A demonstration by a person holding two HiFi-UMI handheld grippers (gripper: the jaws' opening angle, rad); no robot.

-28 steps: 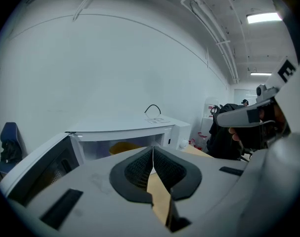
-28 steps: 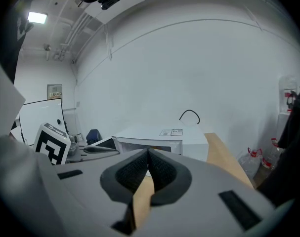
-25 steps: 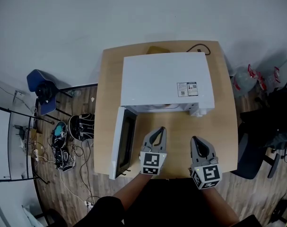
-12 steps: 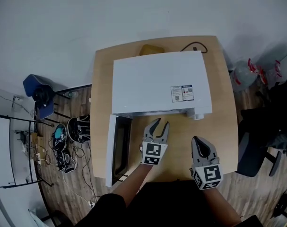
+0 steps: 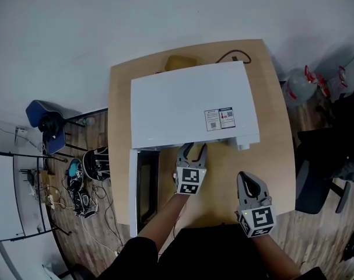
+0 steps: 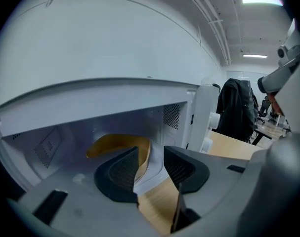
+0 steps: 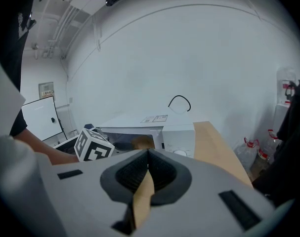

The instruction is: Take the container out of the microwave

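The wooden table (image 5: 279, 127) fills the middle of the head view, and the white microwave (image 5: 191, 104) takes up most of its upper half. Its door (image 5: 143, 185) hangs open towards the lower left. Inside the cavity, at the centre left of the left gripper view, sits the mustard-yellow container (image 6: 115, 143), a shallow curved-walled dish on the oven floor.

The left gripper (image 5: 194, 149) is at the mouth of the cavity. Its jaws have just been opening and now stand spread. Nothing is pinched between them, and the container's wall lies just beyond the jaw at frame left, not yet touched. The right gripper (image 5: 249, 178) waits at the lower right over bare table, its jaws pressed together on nothing.

My worry is the grip. The wall looks thin and sloped, so a shallow or off-centre pinch could let the dish slip or tip as it comes out. A careless lift could also knock it against the top edge of the opening. I can't tell whether it holds anything.

A sticker (image 5: 219, 119) on the microwave's top has a square code and red marks, but the print is too small to read.
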